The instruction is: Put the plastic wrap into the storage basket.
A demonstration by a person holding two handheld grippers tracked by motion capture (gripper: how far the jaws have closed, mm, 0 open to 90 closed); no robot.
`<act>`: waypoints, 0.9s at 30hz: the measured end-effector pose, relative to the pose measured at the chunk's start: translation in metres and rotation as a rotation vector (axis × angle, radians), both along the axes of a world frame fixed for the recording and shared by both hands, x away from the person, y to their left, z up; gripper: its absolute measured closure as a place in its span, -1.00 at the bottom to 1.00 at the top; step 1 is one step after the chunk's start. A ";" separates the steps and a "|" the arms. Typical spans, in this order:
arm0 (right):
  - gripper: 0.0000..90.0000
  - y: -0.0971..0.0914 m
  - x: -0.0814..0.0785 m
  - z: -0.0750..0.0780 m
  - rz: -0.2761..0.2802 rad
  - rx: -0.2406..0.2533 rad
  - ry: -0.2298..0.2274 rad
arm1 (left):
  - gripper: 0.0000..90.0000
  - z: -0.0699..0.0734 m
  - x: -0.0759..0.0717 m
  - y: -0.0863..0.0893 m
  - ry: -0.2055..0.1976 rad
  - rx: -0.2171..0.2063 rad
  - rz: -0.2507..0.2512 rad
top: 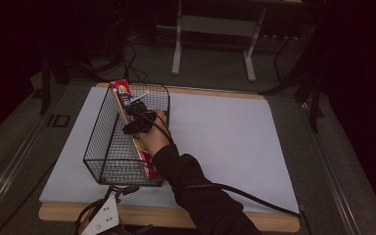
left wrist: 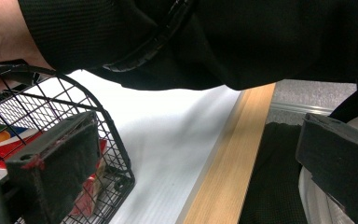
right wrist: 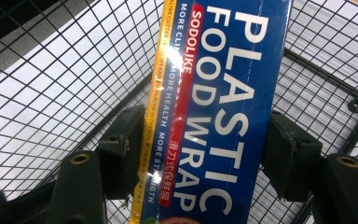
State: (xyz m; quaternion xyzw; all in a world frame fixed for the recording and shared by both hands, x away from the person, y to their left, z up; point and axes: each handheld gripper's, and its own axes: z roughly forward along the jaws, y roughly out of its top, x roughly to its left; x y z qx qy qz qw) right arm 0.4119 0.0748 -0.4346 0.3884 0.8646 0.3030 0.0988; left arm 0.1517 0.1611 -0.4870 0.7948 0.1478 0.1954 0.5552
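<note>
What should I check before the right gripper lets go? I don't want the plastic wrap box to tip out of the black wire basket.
1. Right gripper clamped on the long blue plastic wrap box: ok.
2. Box inside the black wire basket: ok.
3. Box lying flat on the basket floor: not ok, it leans against the wall.
4. Basket fully on the white table sheet: ok.
5. Left gripper open, not clamped on the basket: ok.

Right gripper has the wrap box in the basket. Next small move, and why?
Probably lower the box a little further, then open. The right gripper has its jaws clamped on the box's sides, and in the high view the box leans along the basket wall, far end above the rim. The left gripper sits open at the basket's near corner.
</note>
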 end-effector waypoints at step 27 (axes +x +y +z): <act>-0.62 -0.017 -0.006 0.010 0.091 0.081 0.009 | -1.00 -0.001 0.000 -0.002 0.006 0.002 -0.006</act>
